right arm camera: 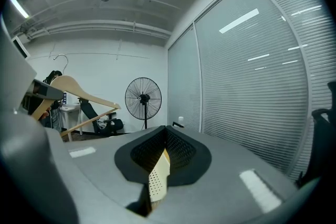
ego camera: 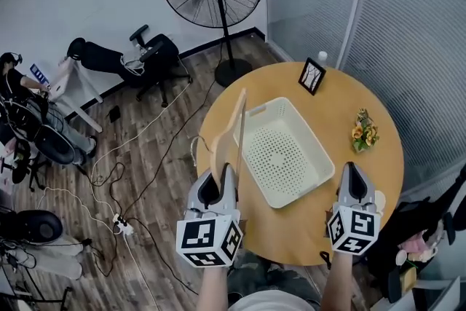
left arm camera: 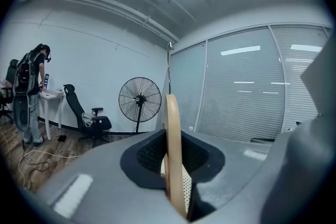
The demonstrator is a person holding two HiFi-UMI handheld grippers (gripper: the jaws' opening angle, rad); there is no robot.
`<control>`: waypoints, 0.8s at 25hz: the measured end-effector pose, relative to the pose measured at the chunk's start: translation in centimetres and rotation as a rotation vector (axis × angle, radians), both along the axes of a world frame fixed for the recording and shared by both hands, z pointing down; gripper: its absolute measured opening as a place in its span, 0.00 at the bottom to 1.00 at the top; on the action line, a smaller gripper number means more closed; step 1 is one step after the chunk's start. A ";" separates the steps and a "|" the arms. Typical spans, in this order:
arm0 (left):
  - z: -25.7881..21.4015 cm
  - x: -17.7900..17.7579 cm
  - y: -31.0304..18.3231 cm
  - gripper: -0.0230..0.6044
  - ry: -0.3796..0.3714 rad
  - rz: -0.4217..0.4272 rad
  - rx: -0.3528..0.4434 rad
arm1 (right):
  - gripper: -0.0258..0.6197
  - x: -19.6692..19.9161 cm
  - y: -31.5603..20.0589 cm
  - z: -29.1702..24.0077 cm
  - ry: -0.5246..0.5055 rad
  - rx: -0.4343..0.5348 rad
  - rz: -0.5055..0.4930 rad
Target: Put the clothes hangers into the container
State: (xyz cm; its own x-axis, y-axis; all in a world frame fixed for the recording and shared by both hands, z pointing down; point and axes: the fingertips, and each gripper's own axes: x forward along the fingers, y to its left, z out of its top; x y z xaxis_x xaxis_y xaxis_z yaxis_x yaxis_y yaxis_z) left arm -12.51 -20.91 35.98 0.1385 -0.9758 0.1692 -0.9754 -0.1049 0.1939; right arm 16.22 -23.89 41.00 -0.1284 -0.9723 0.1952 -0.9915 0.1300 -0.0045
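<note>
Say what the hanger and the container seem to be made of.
Hanger: likely wood. It is pale tan with a smooth, even surface, and the grain is too fine to see. Container: probably moulded plastic. It is cream and matt, and its bottom is pierced by regular small holes.

The basket is lying open-topped, its perforated floor showing bare. The wooden hanger I am clamping in my left gripper is standing upright over its left rim. The picture frame and flowers are sitting well apart beyond it.
</note>
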 end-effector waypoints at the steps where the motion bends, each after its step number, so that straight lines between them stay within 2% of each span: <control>1: 0.1 0.0 -0.7 0.13 0.003 0.008 0.000 | 0.08 0.0 -0.5 0.0 0.000 0.000 0.005; 11: 0.7 0.6 -6.2 0.13 0.024 0.075 -0.013 | 0.08 -0.2 -4.5 0.2 0.010 -0.006 0.047; 20: 0.9 1.6 -7.3 0.13 0.028 0.100 -0.024 | 0.08 0.3 -4.5 0.4 0.025 -0.019 0.055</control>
State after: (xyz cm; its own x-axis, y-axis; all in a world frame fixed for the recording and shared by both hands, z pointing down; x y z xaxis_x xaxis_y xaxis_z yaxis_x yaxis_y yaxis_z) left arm -10.95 -28.21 36.85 0.2402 -0.9526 0.1867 -0.9545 -0.1967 0.2243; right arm 16.57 -28.37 41.37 -0.0693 -0.9739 0.2160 -0.9970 0.0752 0.0189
